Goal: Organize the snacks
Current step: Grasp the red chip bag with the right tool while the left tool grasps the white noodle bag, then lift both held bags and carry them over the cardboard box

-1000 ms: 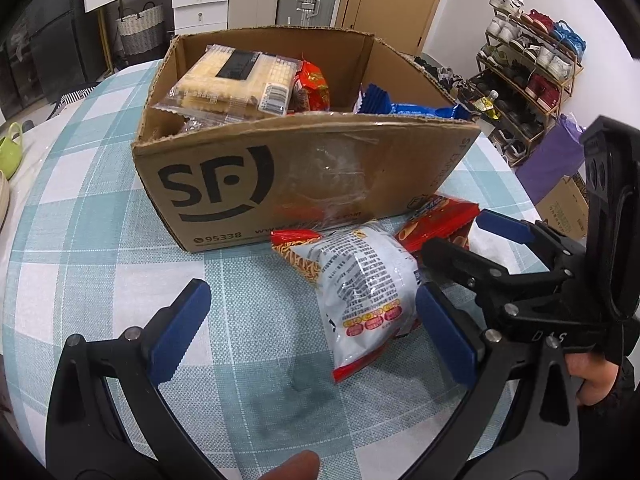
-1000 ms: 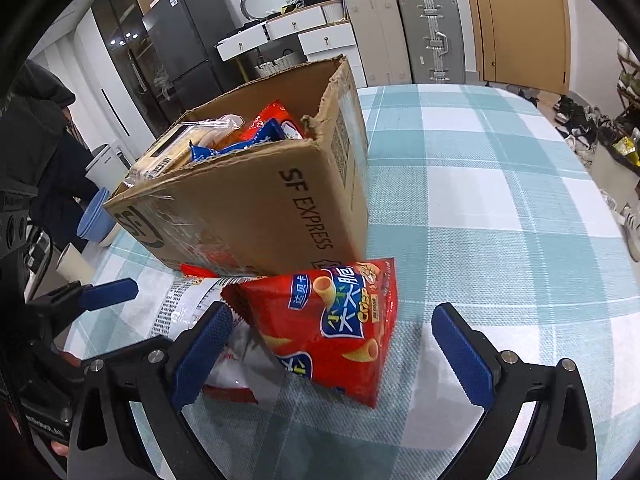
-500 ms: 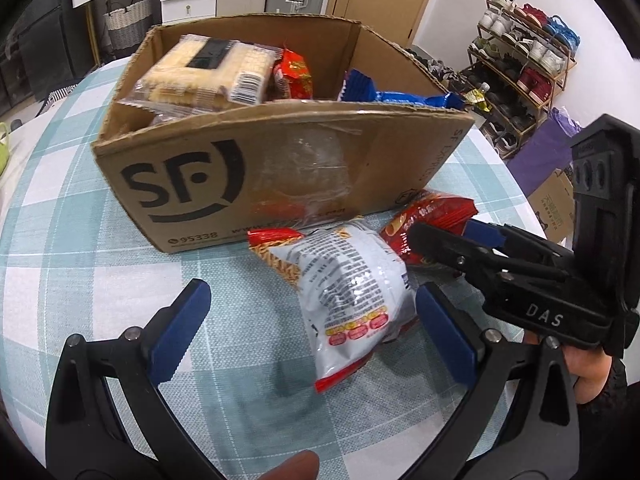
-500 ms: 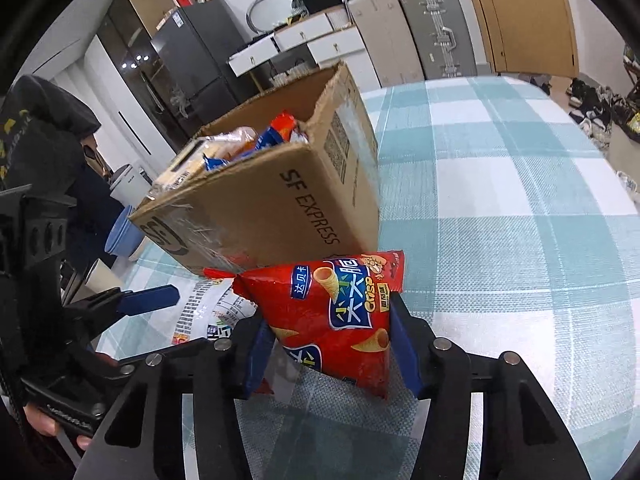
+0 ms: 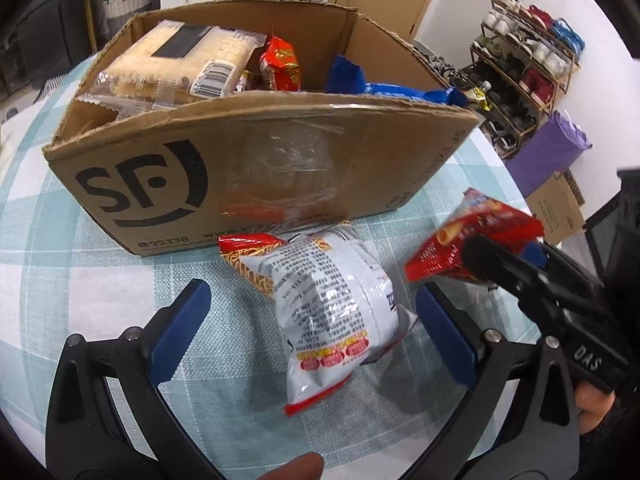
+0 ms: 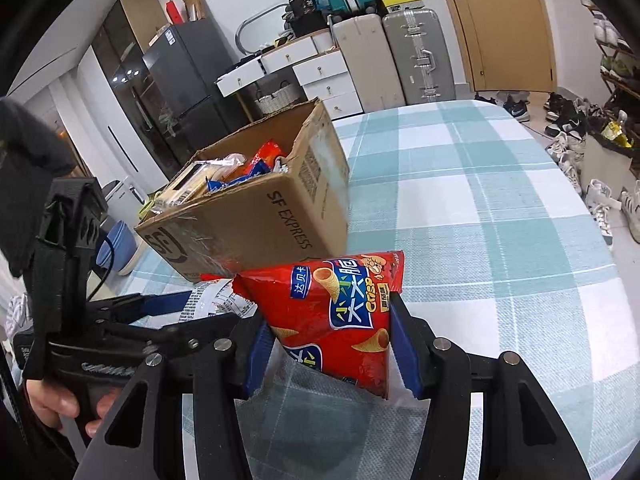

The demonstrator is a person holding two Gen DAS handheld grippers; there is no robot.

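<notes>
My right gripper is shut on a red crisp bag and holds it off the table; the bag shows in the left wrist view at the right. My left gripper is open around a white and red snack bag that lies on the checked tablecloth, not touching it. The cardboard SF box stands just behind, holding a cracker pack, a red packet and a blue packet. The box also shows in the right wrist view.
The round table has a teal and white checked cloth. A shoe rack and a purple bag stand beyond its right edge. Suitcases and drawers line the far wall.
My right gripper closed on the red crisp bag and lifted it off the table. My left gripper stayed open and moved slightly closer to the white snack bag.
</notes>
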